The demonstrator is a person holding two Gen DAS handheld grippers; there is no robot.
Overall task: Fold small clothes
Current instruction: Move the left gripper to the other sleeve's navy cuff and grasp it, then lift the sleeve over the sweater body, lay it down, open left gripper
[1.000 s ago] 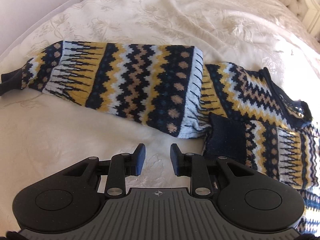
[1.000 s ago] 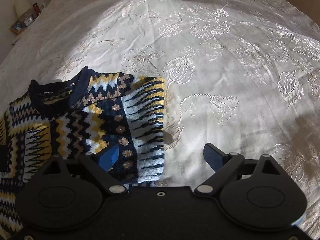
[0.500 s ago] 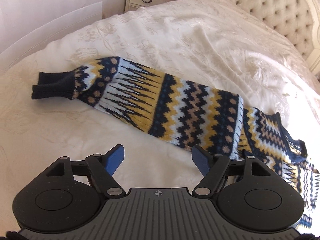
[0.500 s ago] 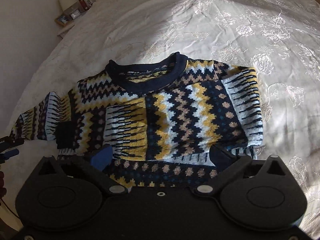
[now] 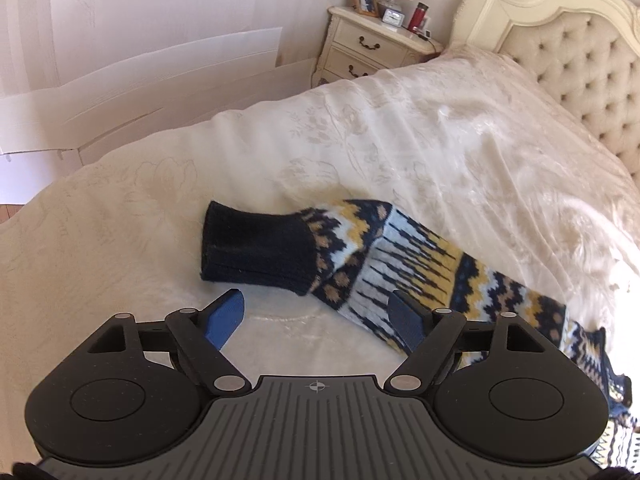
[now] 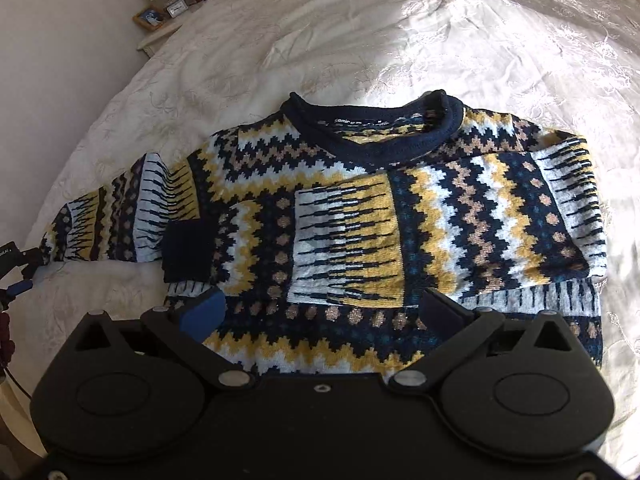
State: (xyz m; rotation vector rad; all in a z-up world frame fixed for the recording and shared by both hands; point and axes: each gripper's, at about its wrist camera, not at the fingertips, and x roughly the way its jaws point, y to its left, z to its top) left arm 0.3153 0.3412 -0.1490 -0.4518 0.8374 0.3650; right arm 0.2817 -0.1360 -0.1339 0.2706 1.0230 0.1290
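Observation:
A navy, yellow and white patterned knit sweater [image 6: 360, 208] lies flat on the cream bedspread [image 6: 460, 40], neck away from me. One sleeve is folded across the chest, its navy cuff [image 6: 186, 250] on the body. The other sleeve [image 5: 420, 264] stretches out sideways and ends in a navy cuff [image 5: 256, 248]. My left gripper [image 5: 318, 314] is open, just short of that cuff, nothing between its fingers. Over the sweater's hem my right gripper [image 6: 324, 310] hovers open and empty. The left gripper's tip [image 6: 16, 264] shows at the far left of the right wrist view.
A cream nightstand [image 5: 376, 48] with a lamp, photo frame and red bottle stands beside the tufted headboard [image 5: 580, 64]. White boards [image 5: 140, 80] lean against the wall past the bed's edge. Bare bedspread surrounds the sweater.
My left gripper opened wide and travelled along the outstretched sleeve to its cuff. My right gripper pulled back, stayed open, and now faces the whole sweater from the hem.

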